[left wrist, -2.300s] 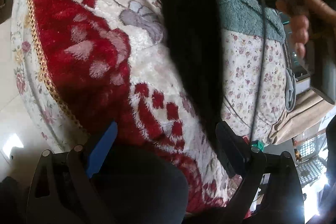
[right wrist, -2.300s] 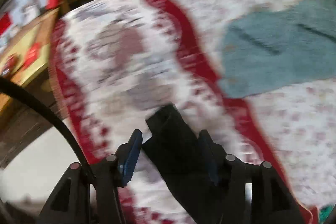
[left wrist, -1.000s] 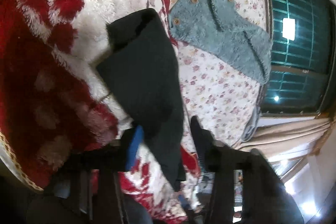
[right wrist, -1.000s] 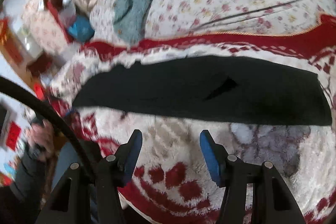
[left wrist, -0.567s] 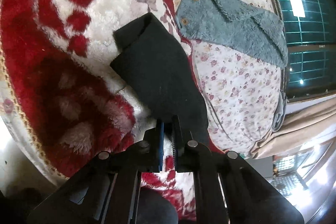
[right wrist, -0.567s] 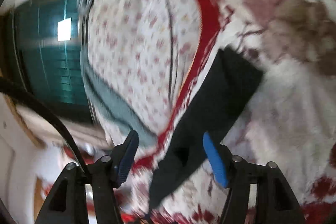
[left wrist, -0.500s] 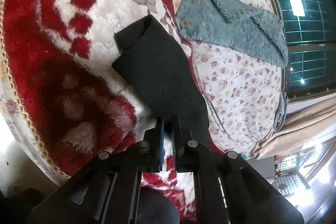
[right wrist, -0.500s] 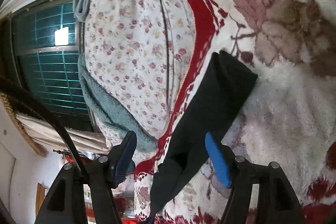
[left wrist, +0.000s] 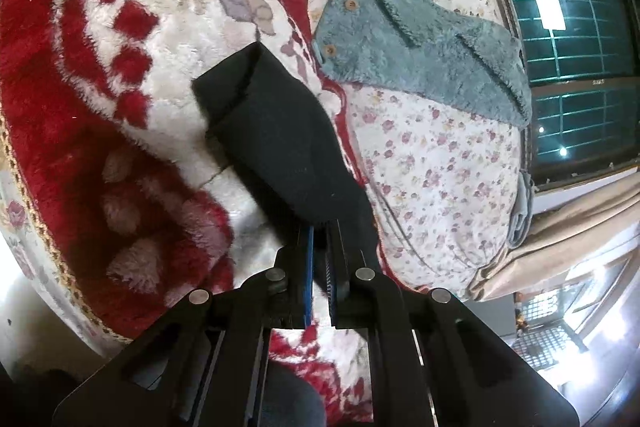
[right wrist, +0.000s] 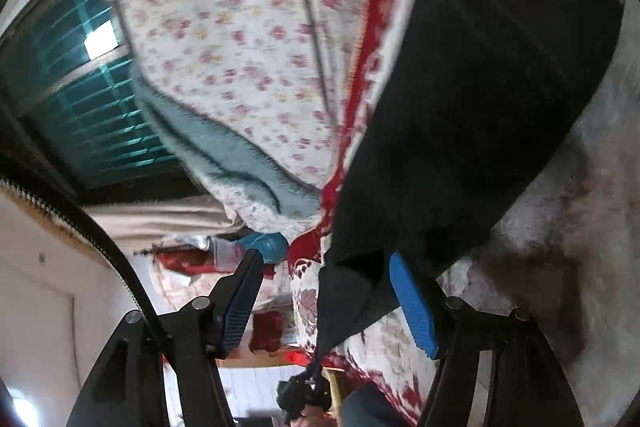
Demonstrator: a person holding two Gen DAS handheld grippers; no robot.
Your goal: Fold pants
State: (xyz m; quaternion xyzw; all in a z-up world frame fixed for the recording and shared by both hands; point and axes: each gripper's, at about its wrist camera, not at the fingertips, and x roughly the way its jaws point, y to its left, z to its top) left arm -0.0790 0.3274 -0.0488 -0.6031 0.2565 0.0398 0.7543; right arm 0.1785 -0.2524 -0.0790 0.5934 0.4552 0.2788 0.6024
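The right-wrist view is motion-blurred, the black pants (right wrist: 472,115) run past its top edge, and the left gripper (left wrist: 319,239) hides their pinched near edge.

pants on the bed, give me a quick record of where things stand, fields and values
pants: black pants, lying on the red and white blanket
left tongs: left tongs shut on the near end of the pants
right tongs: right tongs open, pants edge between the pads, not pinched
nearby: teal fleece top on the flowered sheet
fold: not finished
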